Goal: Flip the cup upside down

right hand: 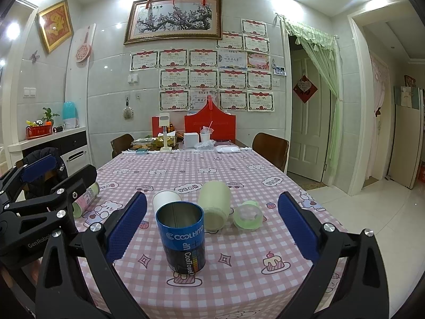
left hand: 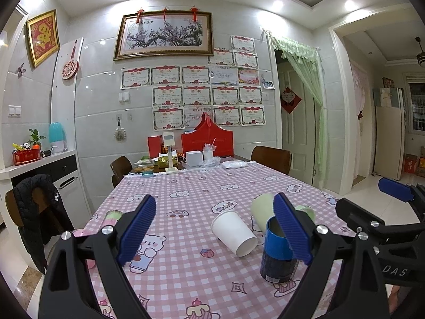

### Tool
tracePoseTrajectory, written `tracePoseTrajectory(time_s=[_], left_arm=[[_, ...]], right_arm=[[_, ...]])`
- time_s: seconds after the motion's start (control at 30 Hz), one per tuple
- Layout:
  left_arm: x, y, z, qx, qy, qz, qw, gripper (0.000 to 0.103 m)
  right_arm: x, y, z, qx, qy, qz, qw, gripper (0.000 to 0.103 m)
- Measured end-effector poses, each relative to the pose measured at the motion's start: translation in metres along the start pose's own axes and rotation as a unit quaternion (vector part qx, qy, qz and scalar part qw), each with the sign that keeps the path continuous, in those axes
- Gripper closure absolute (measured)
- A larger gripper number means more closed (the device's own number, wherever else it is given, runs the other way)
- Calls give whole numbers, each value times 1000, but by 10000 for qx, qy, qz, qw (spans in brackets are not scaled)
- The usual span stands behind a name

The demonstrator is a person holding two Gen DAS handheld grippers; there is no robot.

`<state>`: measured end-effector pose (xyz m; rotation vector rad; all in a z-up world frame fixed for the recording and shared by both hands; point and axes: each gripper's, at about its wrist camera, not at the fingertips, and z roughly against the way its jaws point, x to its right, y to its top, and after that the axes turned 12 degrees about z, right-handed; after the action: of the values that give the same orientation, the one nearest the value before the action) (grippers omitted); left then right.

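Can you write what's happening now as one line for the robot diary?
blue can upright, mouth up | white cup on its side | left gripper open, empty | right gripper open, empty | flip not started

A pink checked tablecloth (right hand: 239,271) covers the table; framed blossom painting (right hand: 174,17) hangs above certificates (right hand: 204,79).

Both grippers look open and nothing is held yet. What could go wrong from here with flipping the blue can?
The right hand-held gripper faces the upright blue can open. The white paper cup and green cup lie close behind it; a deep reach may knock them rolling. The can looks smooth, so it could slip mid-flip.
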<state>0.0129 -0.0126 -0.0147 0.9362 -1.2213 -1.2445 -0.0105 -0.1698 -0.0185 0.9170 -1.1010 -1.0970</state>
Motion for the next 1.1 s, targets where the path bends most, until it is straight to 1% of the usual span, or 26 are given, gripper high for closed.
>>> tracePoseTrajectory(time_s=[1.1], left_arm=[[-1,1,-4,20,42,-5,10000,14]], right_arm=[[-2,1,-3,-12,9,-8,10000,8]])
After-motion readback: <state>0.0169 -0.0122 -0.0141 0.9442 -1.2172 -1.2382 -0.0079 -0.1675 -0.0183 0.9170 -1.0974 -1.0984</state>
